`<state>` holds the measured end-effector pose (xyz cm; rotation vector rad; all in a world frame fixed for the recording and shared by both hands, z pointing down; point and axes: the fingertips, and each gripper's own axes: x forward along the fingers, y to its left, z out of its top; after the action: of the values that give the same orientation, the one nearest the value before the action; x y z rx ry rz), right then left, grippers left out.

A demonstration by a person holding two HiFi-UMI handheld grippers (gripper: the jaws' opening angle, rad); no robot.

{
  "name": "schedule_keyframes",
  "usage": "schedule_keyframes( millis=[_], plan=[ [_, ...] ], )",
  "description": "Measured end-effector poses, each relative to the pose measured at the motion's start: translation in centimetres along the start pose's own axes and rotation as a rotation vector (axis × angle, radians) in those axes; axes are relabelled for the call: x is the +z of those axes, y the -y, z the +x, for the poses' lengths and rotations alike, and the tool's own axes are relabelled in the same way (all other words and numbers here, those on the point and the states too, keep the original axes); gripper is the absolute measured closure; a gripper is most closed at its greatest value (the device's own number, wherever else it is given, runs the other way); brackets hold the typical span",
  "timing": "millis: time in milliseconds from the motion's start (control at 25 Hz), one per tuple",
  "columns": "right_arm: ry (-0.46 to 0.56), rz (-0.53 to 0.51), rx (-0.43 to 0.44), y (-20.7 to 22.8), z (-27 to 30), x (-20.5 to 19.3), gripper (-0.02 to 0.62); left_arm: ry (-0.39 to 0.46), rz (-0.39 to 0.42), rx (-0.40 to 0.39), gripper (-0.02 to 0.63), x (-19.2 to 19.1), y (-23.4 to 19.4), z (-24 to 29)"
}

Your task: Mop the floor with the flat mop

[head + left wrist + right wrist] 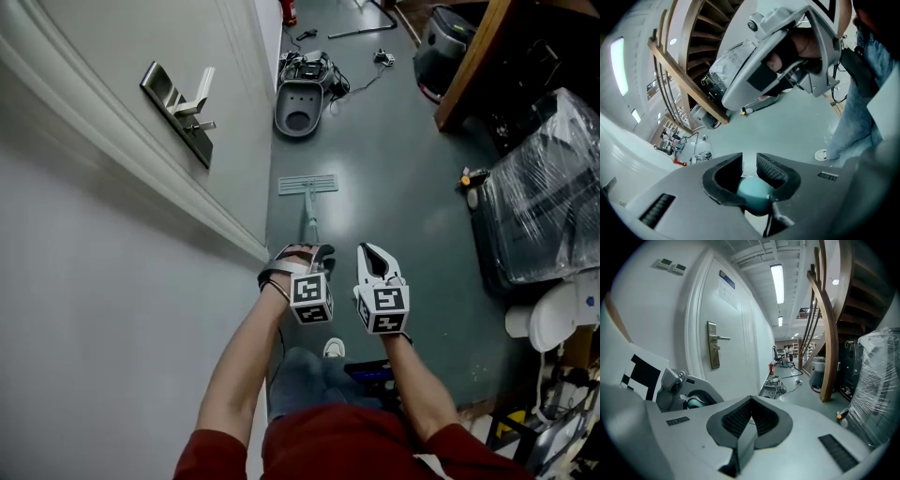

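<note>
Left jaws: the left gripper point(750, 164) is closed on the rounded teal top of the mop handle point(753, 191), which is pinched between the ribbed pads.
Right jaws: the right gripper point(751, 405) is shut pad against pad, with nothing between them; the handle is not touched by it.
Grippers: the two are held side by side, out from the white door point(112, 47), with the left one nearer to the door.
Flat mop: the handle runs forward and down from the left jaws to the mop head point(307, 185), which lies flat on the floor point(394, 178) near the foot of the door.
Beyond the door: a grey plastic shell point(299, 105) with cables lies farther along the same wall; a film-wrapped load point(548, 197) stands across the floor from the door.
Done: the mop is gripped and set down on the floor; no wet streaks can be told apart on the grey surface, so the area already covered cannot be judged.
Left: most of the visible floor is judged yet to be mopped, and a second grip on the handle would probably help.
</note>
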<state>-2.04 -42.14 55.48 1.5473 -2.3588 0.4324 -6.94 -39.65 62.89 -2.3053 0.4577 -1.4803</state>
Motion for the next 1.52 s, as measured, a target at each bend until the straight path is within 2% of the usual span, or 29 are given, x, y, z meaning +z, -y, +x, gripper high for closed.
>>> schedule_keyframes(
  millis=[120,440,600,960,1080,1280,1520],
  plan=[
    [0.003,-0.008,0.005,0.2,2.7,1.5,0.578,0.013,-0.015,0.010,0.525,-0.7,-3.5,0.8],
    [-0.012,-0.021,-0.030,0.9,12.3,6.2,0.578,0.016,0.021,-0.008,0.522,-4.8,-12.5,3.5],
    [-0.008,-0.031,-0.032,0.2,17.3,9.2,0.578,0.034,-0.005,-0.010,0.523,-6.9,-17.9,4.5],
    [-0.003,-0.039,-0.034,-0.4,23.6,13.2,0.578,0.050,-0.031,-0.002,0.527,-9.4,-25.6,5.7],
    [0.001,-0.032,-0.034,0.3,25.1,14.7,0.578,0.056,-0.037,-0.004,0.528,-9.2,-27.8,6.0],
    [0.004,-0.033,-0.015,2.1,26.3,14.9,0.578,0.053,-0.062,0.010,0.535,-8.0,-30.0,7.1],
    [0.004,-0.025,-0.013,4.1,26.9,14.8,0.578,0.044,-0.055,0.010,0.537,-7.3,-30.3,8.1]
  ],
)
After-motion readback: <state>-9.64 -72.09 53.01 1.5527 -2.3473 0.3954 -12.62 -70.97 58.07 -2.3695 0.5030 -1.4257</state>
